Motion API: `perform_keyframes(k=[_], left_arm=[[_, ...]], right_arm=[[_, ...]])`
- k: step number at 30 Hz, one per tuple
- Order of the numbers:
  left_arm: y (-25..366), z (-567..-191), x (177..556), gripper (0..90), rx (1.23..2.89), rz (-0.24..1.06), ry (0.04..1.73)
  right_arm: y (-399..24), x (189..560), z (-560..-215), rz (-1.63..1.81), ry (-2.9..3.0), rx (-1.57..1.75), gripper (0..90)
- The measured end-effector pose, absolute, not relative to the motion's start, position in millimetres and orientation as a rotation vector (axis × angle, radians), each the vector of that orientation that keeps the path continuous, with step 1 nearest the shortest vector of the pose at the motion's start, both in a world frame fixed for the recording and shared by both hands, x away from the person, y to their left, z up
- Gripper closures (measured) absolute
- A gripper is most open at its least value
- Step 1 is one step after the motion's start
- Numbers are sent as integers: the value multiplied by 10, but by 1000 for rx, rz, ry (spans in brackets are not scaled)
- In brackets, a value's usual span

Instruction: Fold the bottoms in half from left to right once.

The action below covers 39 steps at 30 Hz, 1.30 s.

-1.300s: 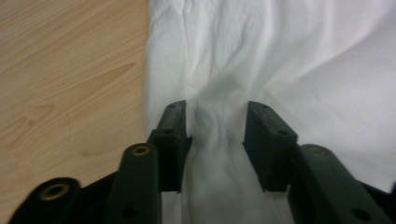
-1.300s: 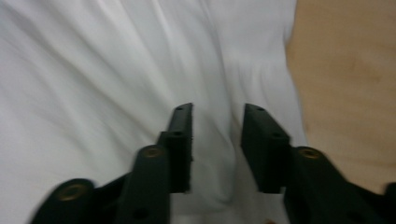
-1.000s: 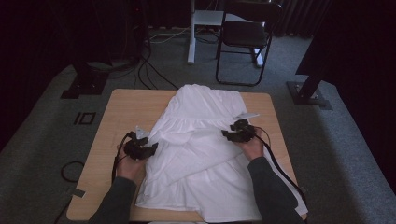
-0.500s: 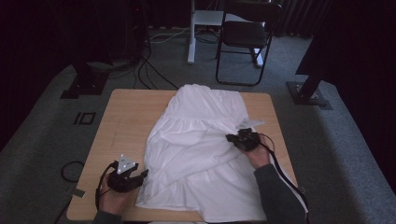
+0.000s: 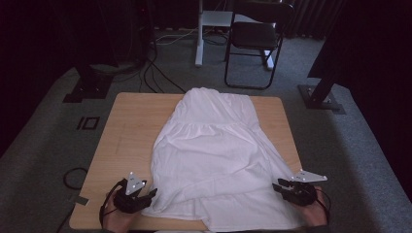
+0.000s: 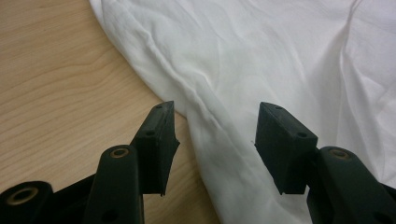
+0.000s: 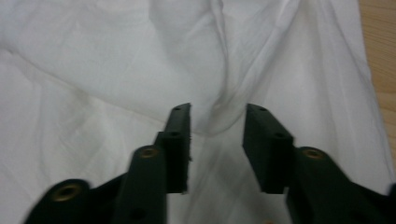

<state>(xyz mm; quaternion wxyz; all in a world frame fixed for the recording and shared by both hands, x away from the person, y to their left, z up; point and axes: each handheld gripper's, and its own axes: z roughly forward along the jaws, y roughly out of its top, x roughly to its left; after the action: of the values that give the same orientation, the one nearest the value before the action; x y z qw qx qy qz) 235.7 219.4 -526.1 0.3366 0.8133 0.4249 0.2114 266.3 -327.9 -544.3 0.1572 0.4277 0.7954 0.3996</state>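
a white dress [image 5: 214, 160] is lying spread flat down the middle of the wooden table [image 5: 131, 126], its narrow top pointing away from the person and its wide hem reaching the near edge, where the cloth is bunching into soft folds. it is looking thin, light and limp, so it will likely be sagging and sliding rather than holding any shape, and a pinch on a single layer may be slipping; the doubled hem at each near corner is probably the surest place to take hold. the left gripper [image 6: 212, 135] is hovering at the near left corner, jaws apart and clamping nothing, one jaw over bare wood and the other over the dress's edge. the right gripper [image 7: 217, 135] is hanging over the near right side of the skirt; its jaws have just been opening, and they are standing apart above a raised crease with no cloth caught between them. beyond the table a dark chair [image 5: 255, 36] is standing on the grey carpet.
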Motion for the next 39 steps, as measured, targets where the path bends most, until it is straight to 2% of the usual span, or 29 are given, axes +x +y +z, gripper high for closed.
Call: perform_keyframes(k=[4,12,17,19,20,22,24,26,27,31,39], left_arm=[[2228,-5248,2270,459,2110,533,1097],[2291,-5290,2092,393,2128,496,1067],[2265,-5307,2008,323,2142,448,995],[2245,-5355,2009,299,2176,445,998],[2236,-5387,2018,299,2189,444,1012],[2222,-5450,2050,306,2210,422,1032],[2210,-5499,2084,428,2226,389,1053],[2222,-5498,2103,712,2201,380,1064],[2235,-5474,2104,820,2176,369,1057],[2244,-5344,2051,863,2126,375,989],[2061,-5163,1954,835,2098,286,824]], right_arm=[[-3182,2730,-5285,1220,2215,1235,481],[-2745,3282,-5111,1251,2147,1367,467],[-2591,3518,-5202,1109,2250,1451,477],[-2587,3493,-5261,1080,2295,1479,507],[-2605,3459,-5282,1073,2308,1487,554],[-2671,3370,-5298,1069,2335,1476,732],[-2752,3256,-5277,1081,2333,1458,864],[-2874,3111,-5230,1137,2318,1440,892],[-2952,3016,-5191,1154,2302,1429,894],[-3212,2727,-5037,1189,2219,1389,895],[-3745,1987,-4853,1330,1998,1292,896]])
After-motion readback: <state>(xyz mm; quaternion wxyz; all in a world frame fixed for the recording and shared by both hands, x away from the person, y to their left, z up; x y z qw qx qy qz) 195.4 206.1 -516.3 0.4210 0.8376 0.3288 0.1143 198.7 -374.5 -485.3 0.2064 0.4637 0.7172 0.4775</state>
